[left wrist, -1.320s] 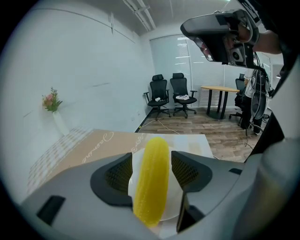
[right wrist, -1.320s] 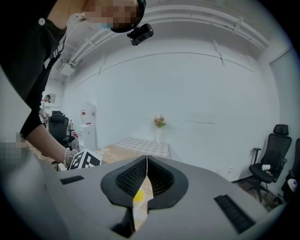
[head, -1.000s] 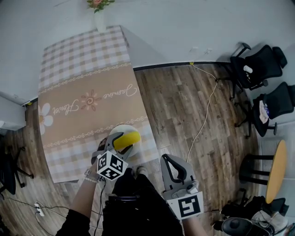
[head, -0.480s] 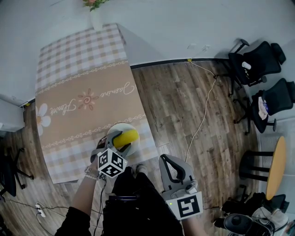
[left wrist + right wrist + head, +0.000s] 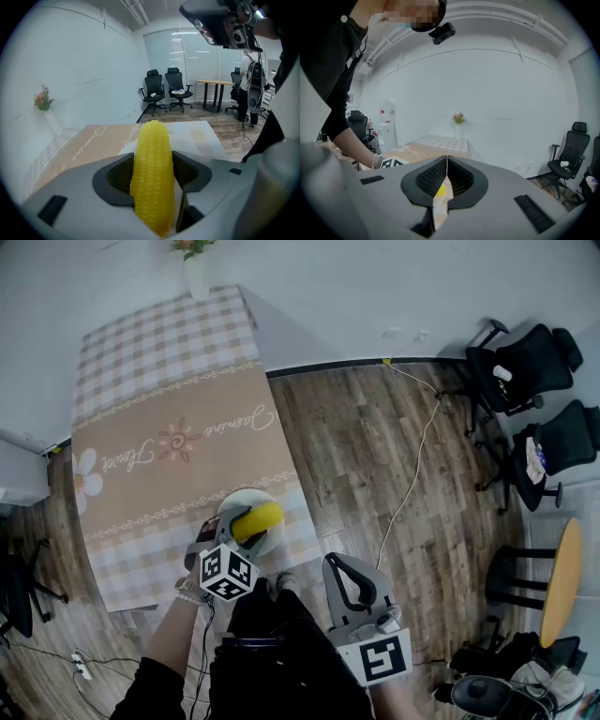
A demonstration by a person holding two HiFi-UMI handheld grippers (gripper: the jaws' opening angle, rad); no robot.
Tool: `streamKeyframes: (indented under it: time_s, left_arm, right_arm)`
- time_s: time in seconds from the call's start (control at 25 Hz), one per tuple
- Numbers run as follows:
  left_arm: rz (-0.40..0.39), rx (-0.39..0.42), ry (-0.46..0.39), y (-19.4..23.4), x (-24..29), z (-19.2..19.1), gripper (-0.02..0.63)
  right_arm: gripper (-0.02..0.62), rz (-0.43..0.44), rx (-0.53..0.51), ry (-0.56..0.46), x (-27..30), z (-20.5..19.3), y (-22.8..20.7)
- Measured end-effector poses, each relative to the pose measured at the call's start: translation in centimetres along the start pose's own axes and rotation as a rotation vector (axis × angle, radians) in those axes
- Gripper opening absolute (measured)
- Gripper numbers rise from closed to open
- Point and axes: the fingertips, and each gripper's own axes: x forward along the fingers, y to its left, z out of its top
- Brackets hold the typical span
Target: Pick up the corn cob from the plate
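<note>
Resting between the jaws of the left gripper [image 5: 152, 164], one yellow corn cob [image 5: 152, 178], clamped on both sides, lengthwise along the jaws. In the head view it sits at lower centre, over a white plate [image 5: 234, 498]; contact with the plate cannot be told. Plate stands near the lower edge of a table [image 5: 169, 399] with checked and tan cloth. Right gripper [image 5: 446, 177], lower right of centre in the head view, jaws pressed together, empty. Flower vase [image 5: 195, 273], upper left. Black office chairs [image 5: 525, 362], upper right.
</note>
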Motion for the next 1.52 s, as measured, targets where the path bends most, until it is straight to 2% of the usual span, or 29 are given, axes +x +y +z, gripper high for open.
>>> streamKeyframes:
  time_s: [0.28,0.48,0.68,0.76,1.0,1.24,1.52]
  left_arm:
    - [-0.001,-0.02,-0.01,0.1,0.0,0.1,0.259]
    - [-0.034,-0.104,0.006,0.2,0.1,-0.1,0.258]
    - [-0.024,-0.046,0.016,0.1,0.1,0.0,0.258]
    - [-0.024,-0.047,0.023,0.1,0.1,0.0,0.258]
    - [-0.061,-0.108,0.047,0.2,0.2,0.0,0.258]
    - [-0.071,-0.213,0.023,0.0,-0.1,0.3,0.258]
    - [-0.048,-0.222,0.003,-0.1,-0.7,1.0,0.257]
  right_arm:
    - [0.043,0.007,-0.004,0.008,0.1,-0.1,0.2]
    - [0.043,0.009,-0.002,0.009,-0.1,-0.3,0.4]
    - [0.043,0.006,0.006,0.026,-0.2,-0.5,0.5]
    - [0.043,0.006,0.002,0.021,-0.2,-0.4,0.5]
    - [0.043,0.006,0.003,0.038,-0.5,-0.7,0.6]
    - [0.043,-0.005,-0.004,0.044,-1.0,-0.8,0.2]
    - [0.043,0.01,-0.021,0.023,-0.9,-0.4,0.3]
